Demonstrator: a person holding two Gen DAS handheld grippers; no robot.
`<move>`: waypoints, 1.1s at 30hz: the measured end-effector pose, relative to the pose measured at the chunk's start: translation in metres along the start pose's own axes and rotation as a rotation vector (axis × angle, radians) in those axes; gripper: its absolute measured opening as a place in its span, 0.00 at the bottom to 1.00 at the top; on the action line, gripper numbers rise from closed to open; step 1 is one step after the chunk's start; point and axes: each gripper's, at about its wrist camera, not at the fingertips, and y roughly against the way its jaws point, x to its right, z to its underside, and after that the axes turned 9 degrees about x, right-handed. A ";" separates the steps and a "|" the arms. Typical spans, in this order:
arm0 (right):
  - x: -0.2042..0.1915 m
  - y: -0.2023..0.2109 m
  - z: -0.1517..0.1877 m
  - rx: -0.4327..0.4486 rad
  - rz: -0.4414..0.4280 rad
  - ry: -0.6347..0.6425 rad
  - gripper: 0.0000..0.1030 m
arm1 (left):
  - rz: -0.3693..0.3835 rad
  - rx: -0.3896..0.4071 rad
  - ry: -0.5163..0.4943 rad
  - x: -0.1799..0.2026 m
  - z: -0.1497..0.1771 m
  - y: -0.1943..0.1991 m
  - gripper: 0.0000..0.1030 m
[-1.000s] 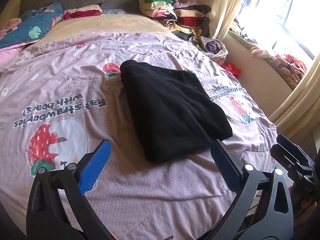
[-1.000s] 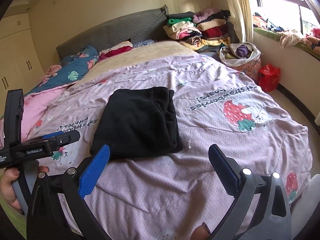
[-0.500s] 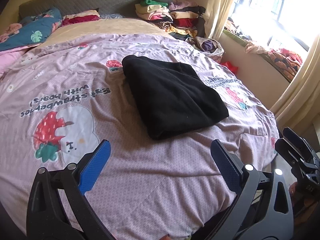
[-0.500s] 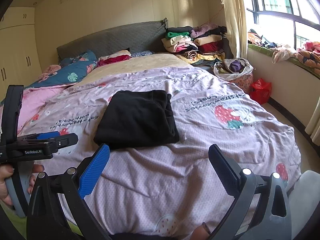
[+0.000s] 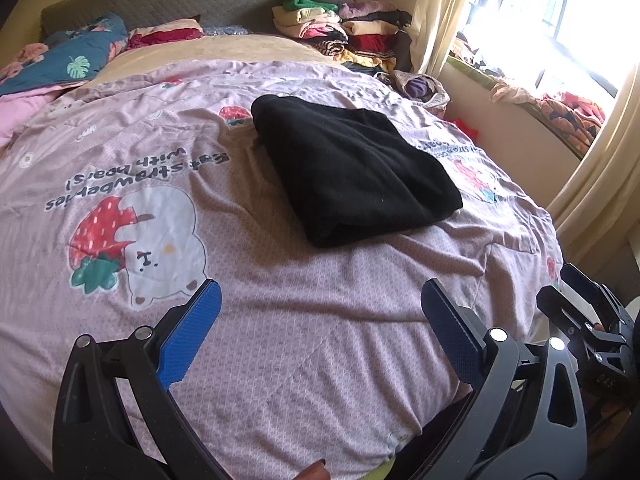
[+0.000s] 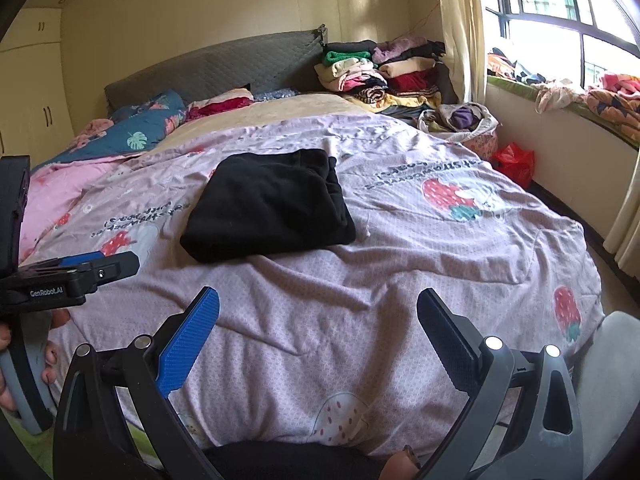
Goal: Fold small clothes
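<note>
Both tongs, left (image 5: 320, 312) and right (image 6: 316, 312), spread, empty, near bed edge. Black garment (image 5: 352, 168) apparently folded; my careless regrasp could undo the layers.

Light: bright daylight came from the window (image 5: 560, 20) on the right.
Glare: panes blew out white.
Shadows: soft, in the quilt (image 6: 360, 280) folds.
Distortion: strong fisheye bending, dark corners.
Focus: sharp throughout.
</note>
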 end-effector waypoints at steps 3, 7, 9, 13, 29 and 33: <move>-0.001 -0.001 0.003 -0.010 0.003 0.003 0.96 | -0.002 -0.004 -0.002 0.001 0.003 0.000 0.91; -0.003 -0.002 0.005 -0.019 0.005 0.006 0.96 | -0.015 -0.014 -0.006 0.001 0.004 -0.001 0.91; -0.002 -0.001 0.005 -0.021 0.005 0.005 0.96 | -0.019 -0.016 -0.005 0.001 0.005 -0.002 0.91; -0.003 -0.002 0.006 -0.024 0.002 0.004 0.96 | -0.026 -0.017 0.000 -0.001 0.005 -0.002 0.91; -0.003 -0.002 0.009 -0.027 0.010 -0.001 0.96 | -0.043 -0.014 0.008 -0.002 0.005 0.000 0.91; -0.003 -0.001 0.009 -0.029 0.008 -0.002 0.96 | -0.045 -0.014 0.008 -0.003 0.005 0.001 0.91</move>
